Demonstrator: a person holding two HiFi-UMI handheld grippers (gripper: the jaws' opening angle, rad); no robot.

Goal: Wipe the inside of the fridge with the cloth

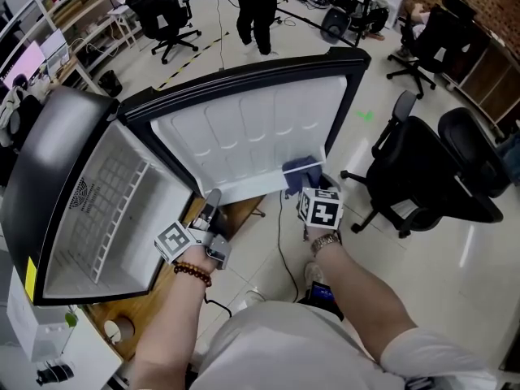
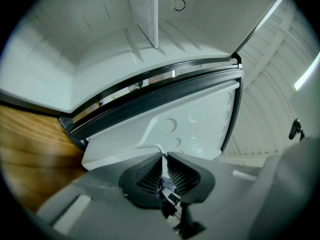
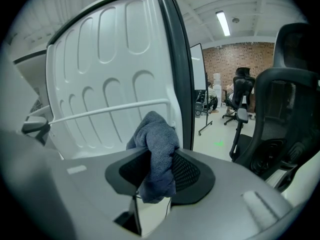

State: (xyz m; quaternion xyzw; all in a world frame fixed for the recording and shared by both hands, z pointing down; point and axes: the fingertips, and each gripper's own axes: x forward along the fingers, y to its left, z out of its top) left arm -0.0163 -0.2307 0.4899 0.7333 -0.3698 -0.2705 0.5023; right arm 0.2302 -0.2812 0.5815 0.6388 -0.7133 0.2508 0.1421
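Note:
A small fridge (image 1: 49, 177) stands on a wooden table (image 1: 237, 215) with its door (image 1: 252, 132) swung wide open toward me. The white inside with a wire shelf (image 1: 114, 205) shows at the left. My left gripper (image 1: 212, 201) is at the door's lower edge. In the left gripper view my left gripper (image 2: 164, 156) is shut on a thin white rail (image 2: 147, 147) of the door liner (image 2: 200, 119). My right gripper (image 1: 305, 184) is shut on a blue-grey cloth (image 1: 301, 170) at the door's free edge. In the right gripper view the cloth (image 3: 157, 144) bulges from my right gripper (image 3: 159, 156), close to the door liner (image 3: 110, 69).
Black office chairs (image 1: 431, 169) stand close on the right, and one fills the right gripper view's right side (image 3: 290, 114). A cable (image 1: 282, 242) runs across the floor below the door. A person (image 1: 258, 6) stands far back. More chairs and desks line the room's back.

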